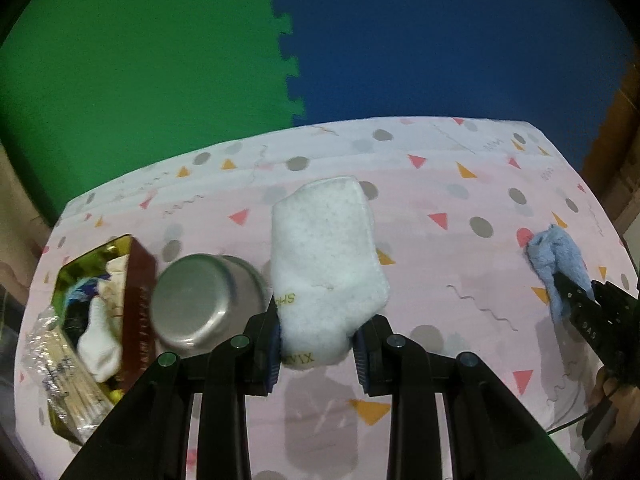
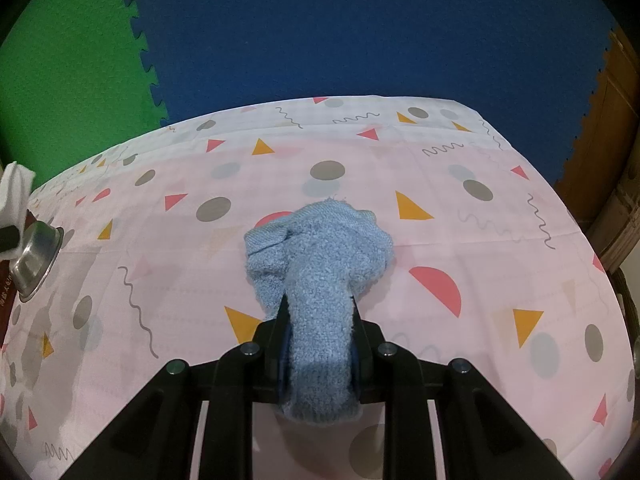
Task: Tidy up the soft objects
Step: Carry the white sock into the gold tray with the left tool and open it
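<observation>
Socks are in both claws: the left gripper [image 1: 316, 344] squeezes a white sock [image 1: 326, 264] that is lifted above the middle of the tablecloth [image 1: 440, 184], and the right gripper [image 2: 320, 344] squeezes a blue sock [image 2: 320, 264] whose bunched end rests on the cloth near its right edge. A metal cup [image 1: 208, 300] stands by the left edge, just beside a box [image 1: 100, 312] with another white sock inside.

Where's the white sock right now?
In the left wrist view, the white sock is clamped in the left tool, raised above the tablecloth, just right of the steel bowl.
</observation>
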### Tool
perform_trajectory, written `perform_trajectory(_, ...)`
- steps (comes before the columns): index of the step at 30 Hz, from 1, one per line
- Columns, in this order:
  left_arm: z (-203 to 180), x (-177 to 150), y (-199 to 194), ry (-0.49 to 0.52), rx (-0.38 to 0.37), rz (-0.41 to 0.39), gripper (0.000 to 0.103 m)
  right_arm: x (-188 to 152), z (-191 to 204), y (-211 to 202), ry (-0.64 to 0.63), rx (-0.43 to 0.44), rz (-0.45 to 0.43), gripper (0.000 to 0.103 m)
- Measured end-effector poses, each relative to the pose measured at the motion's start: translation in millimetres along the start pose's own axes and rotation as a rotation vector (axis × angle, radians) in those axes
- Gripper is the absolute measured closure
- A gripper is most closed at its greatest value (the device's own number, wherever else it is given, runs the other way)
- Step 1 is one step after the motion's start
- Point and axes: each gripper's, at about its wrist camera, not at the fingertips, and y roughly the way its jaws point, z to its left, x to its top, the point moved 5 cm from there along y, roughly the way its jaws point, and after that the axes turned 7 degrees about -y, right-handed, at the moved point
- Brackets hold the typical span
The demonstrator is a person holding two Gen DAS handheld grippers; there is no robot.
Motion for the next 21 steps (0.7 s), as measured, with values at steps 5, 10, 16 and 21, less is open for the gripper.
perform_trajectory(5, 30, 6, -12, -0.035, 0.030, -0.024, 0.076, 0, -1, 0, 0.000, 0.000, 0.000, 0.079)
perform_trajectory(10, 65, 11, -20, -0.080, 0.069, -0.036, 0.076, 0, 0, 0, -0.001, -0.003, 0.001, 0.079)
perform_trajectory(16, 111, 15, -24, -0.139, 0.118, -0.035, 0.076, 0, 0, 0, -0.001, -0.004, 0.001, 0.079)
perform_trajectory(21, 159, 21, -28, -0.224, 0.137, -0.026, 0.076, 0, 0, 0, -0.002, -0.007, 0.002, 0.079)
